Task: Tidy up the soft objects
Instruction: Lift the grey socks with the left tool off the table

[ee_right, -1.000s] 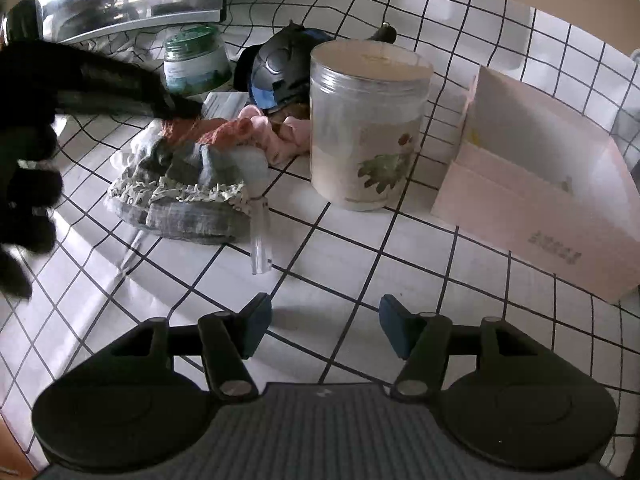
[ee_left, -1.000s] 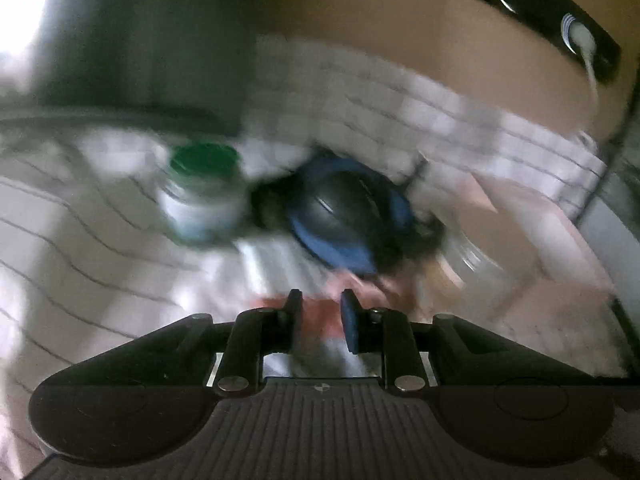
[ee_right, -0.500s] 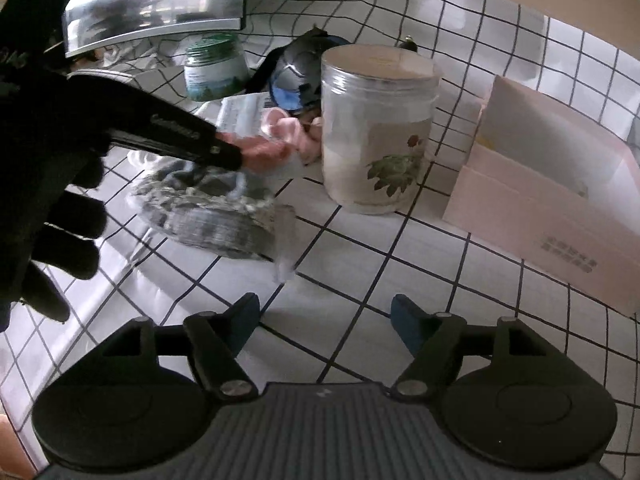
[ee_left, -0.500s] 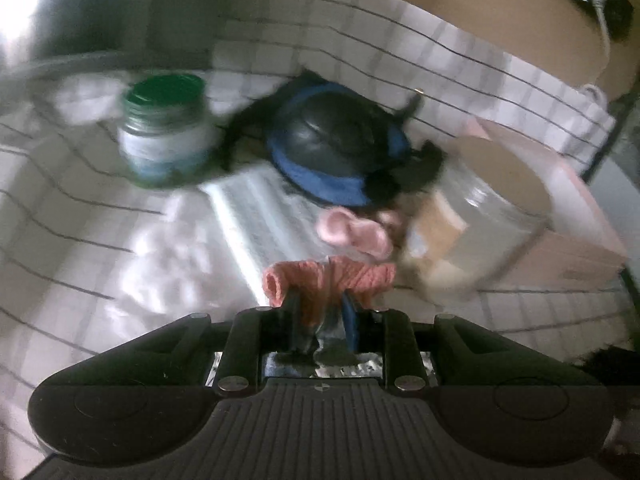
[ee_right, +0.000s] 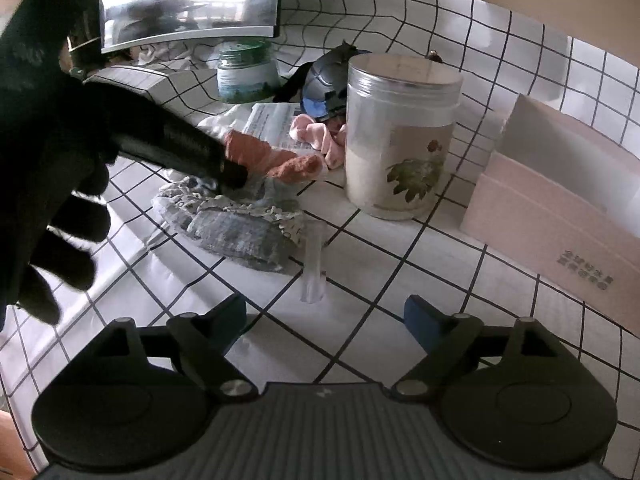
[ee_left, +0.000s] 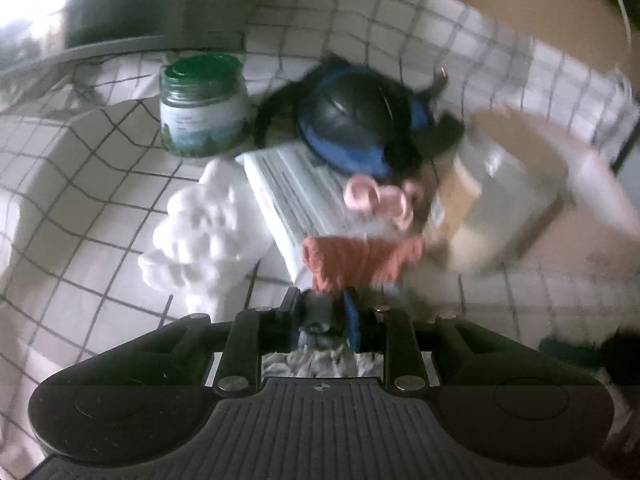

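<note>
My left gripper (ee_left: 322, 314) is shut on an orange knitted sock (ee_left: 356, 260) and holds it just above the grey lace-trimmed cloth (ee_right: 240, 224). The right wrist view shows the sock (ee_right: 276, 160) hanging from the left gripper (ee_right: 234, 174). A pink soft piece (ee_left: 376, 198) lies by the blue and black cap (ee_left: 352, 120); it also shows in the right wrist view (ee_right: 318, 138). A white fluffy piece (ee_left: 200, 232) lies to the left. My right gripper (ee_right: 324, 316) is open and empty above the checked cloth.
A large clear jar (ee_right: 400, 140) stands right of the clothes, a pink box (ee_right: 560, 200) further right. A green-lidded jar (ee_right: 246, 72) and a printed leaflet (ee_left: 296, 196) sit behind. A clear tube (ee_right: 314, 264) lies in front of the grey cloth.
My left gripper closed on the orange sock and lifted it off the pile, pulling back a little. The right gripper stayed open and shifted slightly.
</note>
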Demonstrator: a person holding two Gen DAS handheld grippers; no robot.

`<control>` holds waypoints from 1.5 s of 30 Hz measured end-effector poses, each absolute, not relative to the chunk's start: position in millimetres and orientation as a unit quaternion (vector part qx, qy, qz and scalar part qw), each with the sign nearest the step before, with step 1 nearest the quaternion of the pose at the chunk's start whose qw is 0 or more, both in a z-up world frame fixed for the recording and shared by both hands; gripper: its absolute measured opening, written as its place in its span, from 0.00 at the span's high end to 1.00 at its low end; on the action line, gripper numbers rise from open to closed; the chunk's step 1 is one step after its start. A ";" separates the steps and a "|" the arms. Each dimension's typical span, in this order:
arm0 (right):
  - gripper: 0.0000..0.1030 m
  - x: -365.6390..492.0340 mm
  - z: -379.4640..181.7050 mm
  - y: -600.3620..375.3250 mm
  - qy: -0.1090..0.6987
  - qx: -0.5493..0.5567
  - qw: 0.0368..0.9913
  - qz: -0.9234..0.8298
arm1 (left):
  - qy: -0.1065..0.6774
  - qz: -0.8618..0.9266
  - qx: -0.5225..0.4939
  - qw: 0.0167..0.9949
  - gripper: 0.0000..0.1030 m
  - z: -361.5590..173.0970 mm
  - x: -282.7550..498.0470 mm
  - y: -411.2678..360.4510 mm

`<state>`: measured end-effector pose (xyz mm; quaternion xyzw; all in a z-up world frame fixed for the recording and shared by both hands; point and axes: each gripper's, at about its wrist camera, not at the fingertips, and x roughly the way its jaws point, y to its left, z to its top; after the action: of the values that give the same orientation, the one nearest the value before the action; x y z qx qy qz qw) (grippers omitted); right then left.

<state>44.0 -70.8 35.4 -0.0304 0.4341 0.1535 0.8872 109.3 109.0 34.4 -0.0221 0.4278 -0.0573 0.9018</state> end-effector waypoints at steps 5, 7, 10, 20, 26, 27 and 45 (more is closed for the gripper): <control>0.16 49.0 37.7 -75.5 0.441 -0.029 0.880 0.173 | 0.442 -0.063 0.035 0.894 0.70 36.4 95.5 117.6; 0.16 53.7 40.4 -78.3 0.445 -0.018 0.879 0.168 | 0.445 -0.066 0.051 0.892 0.71 35.4 88.1 129.3; 0.16 58.0 45.4 -76.8 0.438 -0.019 0.883 0.166 | 0.445 -0.055 0.081 0.890 0.70 36.7 81.1 146.4; 0.15 67.0 38.3 -60.7 0.455 -0.028 0.876 0.157 | 0.412 -0.026 -0.014 0.911 0.72 62.8 69.8 179.8; 0.16 65.6 38.1 -60.9 0.459 -0.039 0.873 0.158 | 0.460 -0.073 0.042 0.884 0.67 40.1 83.1 147.1; 0.16 65.2 38.4 -61.4 0.459 -0.040 0.873 0.159 | 0.458 -0.077 0.052 0.884 0.66 39.7 83.6 143.4; 0.11 59.3 36.7 -63.7 0.443 -0.039 0.880 0.167 | 0.431 -0.033 -0.002 0.902 0.46 44.7 97.7 166.2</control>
<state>59.3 -63.7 36.7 -0.0394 0.4430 0.1668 0.8800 97.7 166.2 44.7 -0.0018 0.4309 -0.0331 0.9018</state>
